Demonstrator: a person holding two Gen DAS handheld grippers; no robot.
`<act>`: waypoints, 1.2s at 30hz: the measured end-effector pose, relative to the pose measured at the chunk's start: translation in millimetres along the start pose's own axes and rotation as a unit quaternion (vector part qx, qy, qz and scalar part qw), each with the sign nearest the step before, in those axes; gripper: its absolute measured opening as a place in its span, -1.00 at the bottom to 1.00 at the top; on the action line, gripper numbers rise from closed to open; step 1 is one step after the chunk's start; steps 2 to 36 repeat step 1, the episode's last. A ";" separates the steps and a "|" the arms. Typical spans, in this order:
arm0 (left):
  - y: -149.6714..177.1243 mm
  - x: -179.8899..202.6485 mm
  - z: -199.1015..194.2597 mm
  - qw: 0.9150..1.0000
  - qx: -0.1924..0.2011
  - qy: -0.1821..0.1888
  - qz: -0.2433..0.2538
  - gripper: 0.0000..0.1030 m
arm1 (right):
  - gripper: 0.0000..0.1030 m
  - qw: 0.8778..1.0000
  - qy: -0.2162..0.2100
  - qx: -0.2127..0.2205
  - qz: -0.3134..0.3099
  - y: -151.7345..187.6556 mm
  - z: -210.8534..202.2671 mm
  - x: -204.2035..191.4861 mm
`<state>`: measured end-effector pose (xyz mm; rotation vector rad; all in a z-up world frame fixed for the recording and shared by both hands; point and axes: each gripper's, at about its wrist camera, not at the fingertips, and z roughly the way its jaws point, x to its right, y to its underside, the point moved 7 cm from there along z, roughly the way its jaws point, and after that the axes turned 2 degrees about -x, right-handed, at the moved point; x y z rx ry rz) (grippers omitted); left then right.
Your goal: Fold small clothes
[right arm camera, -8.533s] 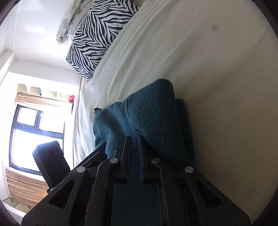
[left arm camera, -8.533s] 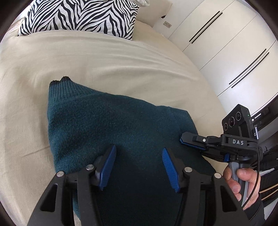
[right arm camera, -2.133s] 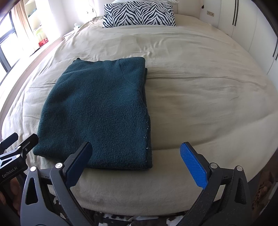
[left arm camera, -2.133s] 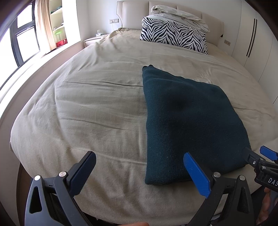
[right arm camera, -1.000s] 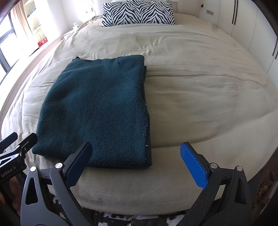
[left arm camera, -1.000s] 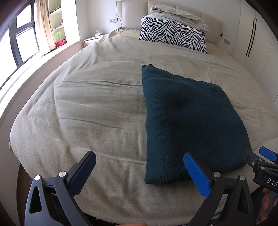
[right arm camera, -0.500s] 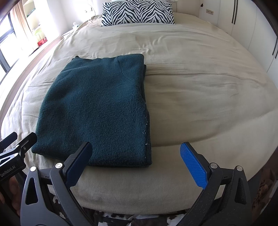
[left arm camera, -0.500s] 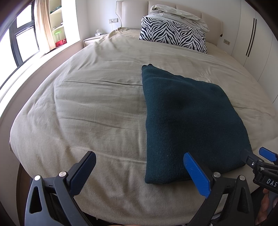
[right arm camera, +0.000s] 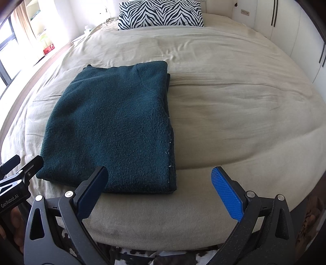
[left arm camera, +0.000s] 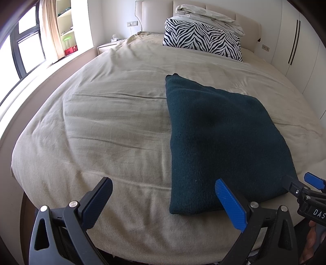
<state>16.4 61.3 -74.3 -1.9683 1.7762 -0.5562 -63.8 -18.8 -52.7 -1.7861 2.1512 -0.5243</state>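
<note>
A dark teal knitted sweater (left arm camera: 222, 140) (right arm camera: 114, 128) lies folded into a flat rectangle on the beige bed (left arm camera: 106, 122) (right arm camera: 234, 106), near its foot edge. My left gripper (left arm camera: 163, 195) hovers wide open over the bed's foot edge, left of the sweater's near corner, holding nothing. My right gripper (right arm camera: 159, 181) is also wide open and empty, at the foot edge by the sweater's near right corner. Each gripper shows at the edge of the other's view: the right gripper (left arm camera: 305, 187) and the left gripper (right arm camera: 18, 165).
A zebra-striped pillow (left arm camera: 201, 40) (right arm camera: 161, 12) leans at the headboard with a crumpled white duvet (left arm camera: 205, 13) on top. White wardrobes (left arm camera: 301, 53) line the right wall. A window (left arm camera: 22, 51) and shelves stand to the left. A hand (right arm camera: 12, 228) holds the left gripper's handle.
8.5 s ago both grippers were low over the sweater, the right one shut on its fabric. They have let go and drawn back to the foot edge; hardly anything moved in the last second.
</note>
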 end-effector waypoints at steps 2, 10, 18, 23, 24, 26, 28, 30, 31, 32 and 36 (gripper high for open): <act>-0.2 0.0 0.0 1.000 -0.001 0.000 0.000 1.00 | 1.00 1.000 0.000 -0.001 0.001 0.3 0.1 0.5; -0.2 0.0 0.0 1.000 -0.001 0.000 0.000 1.00 | 1.00 1.000 0.000 -0.001 0.001 0.3 0.1 0.5; -0.2 0.0 0.0 1.000 -0.001 0.000 0.000 1.00 | 1.00 1.000 0.000 -0.001 0.001 0.3 0.1 0.5; -0.2 0.0 0.0 1.000 -0.001 0.000 0.000 1.00 | 1.00 1.000 0.000 -0.001 0.001 0.3 0.1 0.5; -0.2 0.0 0.0 1.000 -0.001 0.000 0.000 1.00 | 1.00 1.000 0.000 -0.001 0.001 0.3 0.1 0.5; -0.2 0.0 0.0 1.000 -0.001 0.000 0.000 1.00 | 1.00 1.000 0.000 -0.001 0.001 0.3 0.1 0.5; -0.2 0.0 0.0 1.000 -0.001 0.000 0.000 1.00 | 1.00 1.000 0.000 -0.001 0.001 0.3 0.1 0.5; -0.2 0.0 0.0 1.000 -0.001 0.000 0.000 1.00 | 1.00 1.000 0.000 -0.001 0.001 0.3 0.1 0.5; -0.2 0.0 0.0 1.000 -0.001 0.000 0.000 1.00 | 1.00 1.000 0.000 -0.001 0.001 0.3 0.1 0.5; -0.2 0.0 0.0 1.000 -0.001 0.000 0.000 1.00 | 1.00 1.000 0.000 -0.001 0.001 0.3 0.1 0.5; -0.2 0.0 0.0 1.000 -0.001 0.000 0.000 1.00 | 1.00 1.000 0.000 -0.001 0.001 0.3 0.1 0.5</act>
